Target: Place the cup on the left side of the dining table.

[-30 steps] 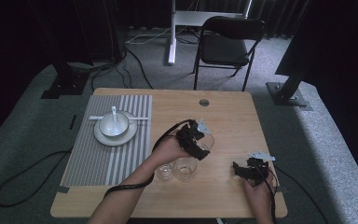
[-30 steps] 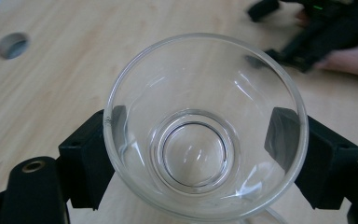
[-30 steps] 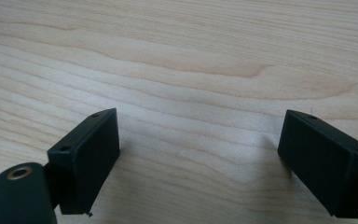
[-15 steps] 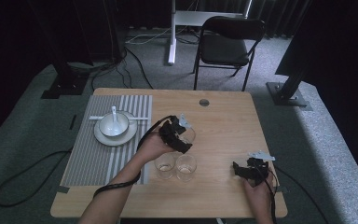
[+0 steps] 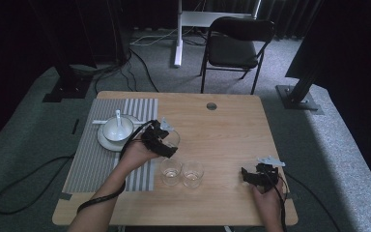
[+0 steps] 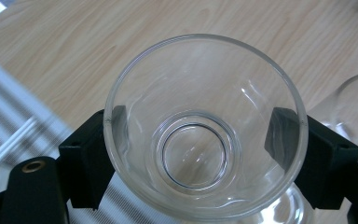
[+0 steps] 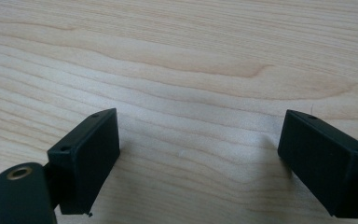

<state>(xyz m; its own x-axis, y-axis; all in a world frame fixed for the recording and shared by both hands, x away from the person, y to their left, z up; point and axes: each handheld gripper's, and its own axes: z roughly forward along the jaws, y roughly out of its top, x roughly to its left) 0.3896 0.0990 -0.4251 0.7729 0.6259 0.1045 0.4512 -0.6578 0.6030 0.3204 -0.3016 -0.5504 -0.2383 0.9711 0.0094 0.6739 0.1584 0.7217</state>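
My left gripper [image 5: 167,143] is shut on a clear empty glass [image 5: 173,137], held upright just above the wooden table [image 5: 222,130] beside the placemat's right edge. In the left gripper view its black pads [image 6: 91,156] press both sides of the held glass [image 6: 205,93], seen from above. Two more clear glasses [image 5: 171,170] [image 5: 192,172] stand side by side in front of it; one of them [image 6: 354,102] shows at the right of that view. My right gripper [image 5: 249,175] rests open near the table's front right, and its jaws stand wide apart over bare wood [image 7: 198,93].
A grey striped placemat [image 5: 89,162] covers the table's left part, with a white plate [image 5: 105,142], a bowl [image 5: 117,129] and a spoon on it. A round cable hole [image 5: 211,106] sits at the far edge. A black chair [image 5: 236,46] stands behind the table.
My left gripper has carried the glass leftward, from above the two standing glasses to beside the placemat. The right gripper has stayed put.
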